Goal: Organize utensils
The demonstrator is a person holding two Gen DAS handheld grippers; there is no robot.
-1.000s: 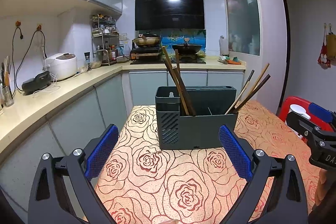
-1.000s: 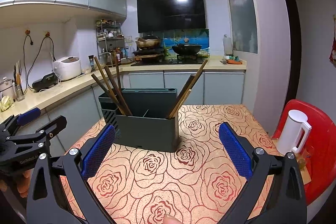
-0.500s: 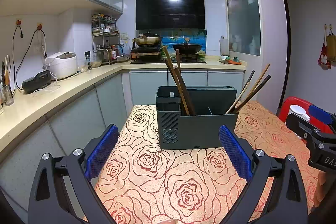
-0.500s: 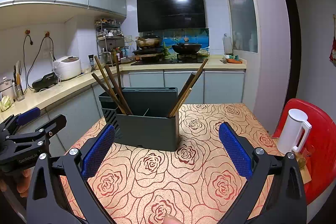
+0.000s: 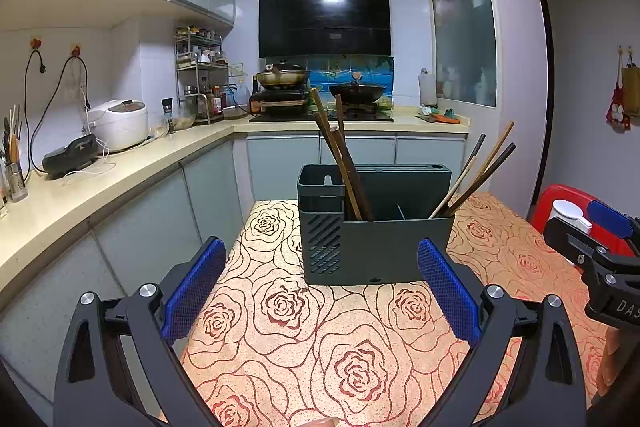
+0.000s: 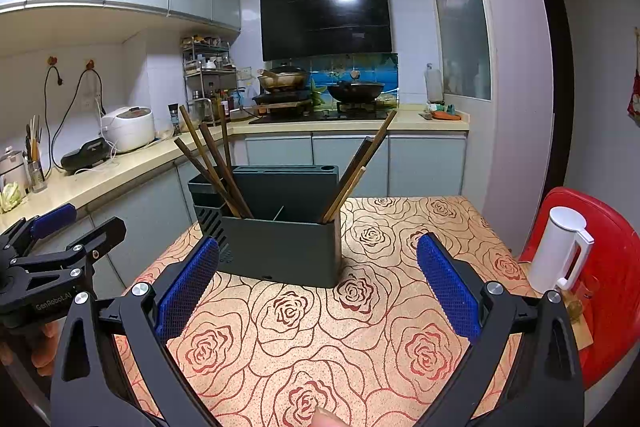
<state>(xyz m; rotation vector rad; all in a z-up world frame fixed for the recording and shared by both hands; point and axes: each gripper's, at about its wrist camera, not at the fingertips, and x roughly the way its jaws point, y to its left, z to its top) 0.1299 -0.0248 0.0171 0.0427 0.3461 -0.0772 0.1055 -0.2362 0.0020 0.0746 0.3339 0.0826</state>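
Observation:
A dark grey utensil holder [image 5: 376,247] [image 6: 280,243] stands on the rose-patterned table [image 5: 312,339] [image 6: 320,339]. Brown chopsticks lean out of its left compartment [image 5: 340,163] [image 6: 208,163] and more lean out of its right end [image 5: 476,175] [image 6: 356,175]. My left gripper [image 5: 320,283] hangs open just in front of the holder, with nothing between its blue pads. My right gripper [image 6: 318,281] is open too, facing the holder from the right front, and holds nothing. Each gripper shows at the edge of the other's view [image 5: 600,263] [image 6: 44,267].
A white kettle [image 6: 560,251] stands on a red stool [image 6: 600,267] at the table's right. A counter [image 5: 80,187] with a rice cooker [image 5: 118,123] runs along the left, close to the table's edge. The stove with pans [image 5: 320,87] sits at the back.
Both views have crept slightly toward the holder; both grippers stay open and empty, and the chopsticks have not moved.

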